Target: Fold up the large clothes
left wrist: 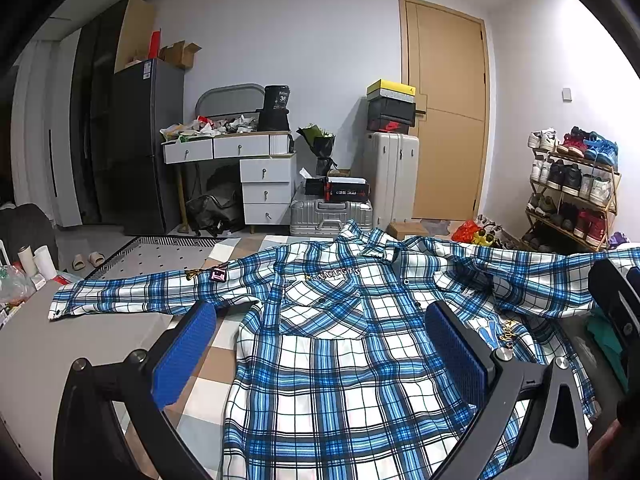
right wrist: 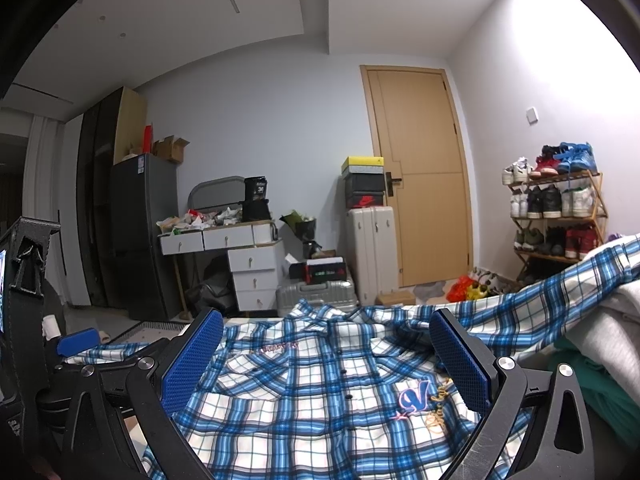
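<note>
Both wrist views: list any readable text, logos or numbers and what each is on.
"36": on the black bag atop the dresser.
"V": blue embroidered letter on the plaid shirt chest; the gold script beside it is unreadable.
Gold lettering across the shirt's upper chest in the left wrist view: too distorted to read.
Red swoosh logo, no words: on the black shoebox.
Label on the fridge: too small.

Both wrist views low over shirt [left wrist: 340, 340], doorward
</note>
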Motion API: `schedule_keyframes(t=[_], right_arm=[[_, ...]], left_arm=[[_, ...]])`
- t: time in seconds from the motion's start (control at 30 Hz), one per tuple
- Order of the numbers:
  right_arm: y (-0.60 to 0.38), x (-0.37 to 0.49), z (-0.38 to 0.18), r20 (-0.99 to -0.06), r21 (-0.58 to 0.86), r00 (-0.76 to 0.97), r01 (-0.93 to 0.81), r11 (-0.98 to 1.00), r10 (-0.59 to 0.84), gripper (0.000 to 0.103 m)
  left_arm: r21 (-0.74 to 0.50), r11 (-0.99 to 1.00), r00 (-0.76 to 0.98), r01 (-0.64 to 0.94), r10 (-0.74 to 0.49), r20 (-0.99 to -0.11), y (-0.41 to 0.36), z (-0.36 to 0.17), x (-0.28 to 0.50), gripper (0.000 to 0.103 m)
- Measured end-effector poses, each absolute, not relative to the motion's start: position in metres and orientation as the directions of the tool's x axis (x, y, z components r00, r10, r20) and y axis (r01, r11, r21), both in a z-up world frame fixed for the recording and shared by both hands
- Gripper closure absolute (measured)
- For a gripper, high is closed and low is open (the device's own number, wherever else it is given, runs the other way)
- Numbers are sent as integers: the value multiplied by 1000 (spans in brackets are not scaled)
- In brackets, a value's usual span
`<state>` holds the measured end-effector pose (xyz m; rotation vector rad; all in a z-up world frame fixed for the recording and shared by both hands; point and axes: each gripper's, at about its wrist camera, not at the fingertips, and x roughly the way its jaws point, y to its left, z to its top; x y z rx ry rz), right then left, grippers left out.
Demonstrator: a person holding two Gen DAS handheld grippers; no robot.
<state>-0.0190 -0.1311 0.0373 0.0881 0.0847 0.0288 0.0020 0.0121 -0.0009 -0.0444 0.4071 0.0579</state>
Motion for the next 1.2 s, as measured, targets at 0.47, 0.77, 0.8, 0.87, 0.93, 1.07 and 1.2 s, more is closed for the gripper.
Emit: schedule_keyframes(t=[0.47,0.77,0.8,0.87,0.93,1.07,1.2], right_arm=[[-145,-10,34,-126,190,988,-64,980,89,0],[-170,8,25,-218,354,969,-30,935,114,0],[-174,10,27,-227,367,967,-25,930,116,0],[-187,10,33,-229,396,967,-11,918,110,0],[-206,7,40,-230,413,970,21,911,82,0],[-273,9,69,-324,379,943,204,903,-77,0],[-349,5,103,-446,223,835,451,864,-321,0]], left_arm=[[-45,998,915,-52,30,-403,15,0,2,1],[-60,998,908,-24,-4,-420,18,0,1,1],[-58,998,908,-19,-7,-418,19,0,0,1],[-52,999,909,-12,-11,-416,21,0,-2,1],[-47,999,908,-3,-17,-418,23,0,-3,1],[-53,999,898,7,-30,-439,31,-1,-2,1],[-94,996,889,5,-48,-456,39,0,-1,1]])
